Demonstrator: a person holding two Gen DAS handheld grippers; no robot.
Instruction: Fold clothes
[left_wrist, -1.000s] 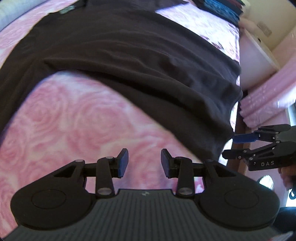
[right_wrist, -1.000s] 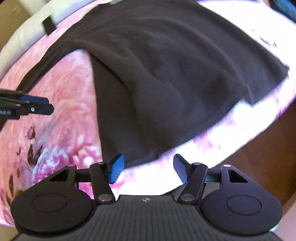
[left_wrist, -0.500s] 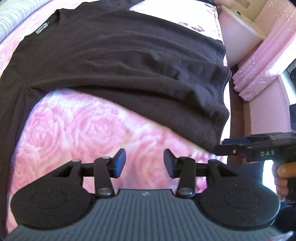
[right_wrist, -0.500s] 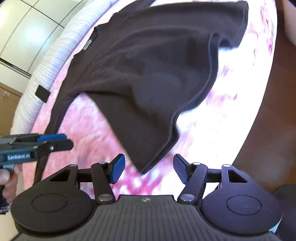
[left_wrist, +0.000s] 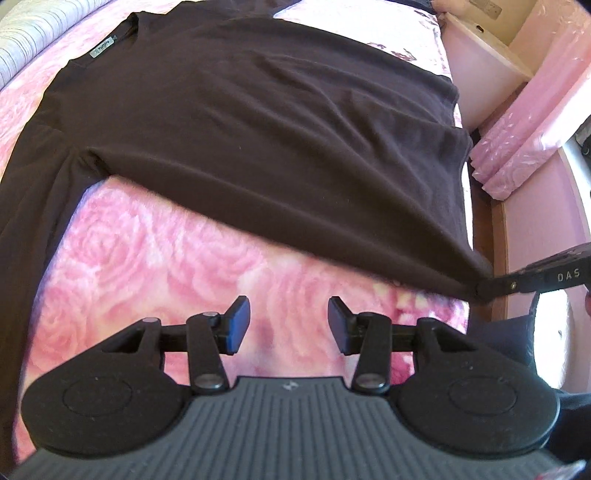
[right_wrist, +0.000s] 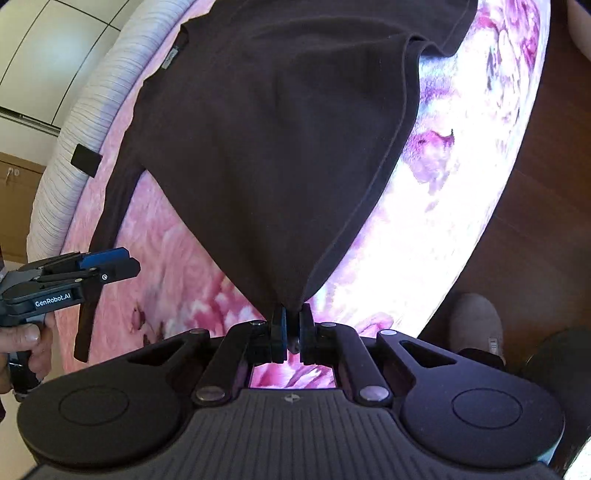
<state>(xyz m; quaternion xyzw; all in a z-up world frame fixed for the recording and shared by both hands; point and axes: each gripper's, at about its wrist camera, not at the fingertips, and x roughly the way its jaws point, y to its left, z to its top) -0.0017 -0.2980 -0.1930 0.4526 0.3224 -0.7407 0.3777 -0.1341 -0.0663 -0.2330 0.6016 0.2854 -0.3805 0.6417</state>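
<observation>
Pink rose-print bedspread (left_wrist: 177, 258) is partly covered by a dark brown long-sleeved shirt (left_wrist: 258, 129). Its hem corner, at six o'clock, is being clamped by the right gripper (right_wrist: 291, 325); the left gripper (left_wrist: 288, 321) is held apart and empty. With so little cloth pinched, slippage is judged likely.

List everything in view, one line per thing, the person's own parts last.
shirt: one, dark brown, spread on the bed, its near corner pinched.
bedspread: one, pink rose print, under the shirt.
bolster: one, white ribbed, far bed edge.
shelf: one, pale, beside the bed.
floor: brown wood.
left gripper: black, blue pads, empty.
right gripper: black, jaws closing on the shirt corner.
hand: one, holding the left gripper.
</observation>
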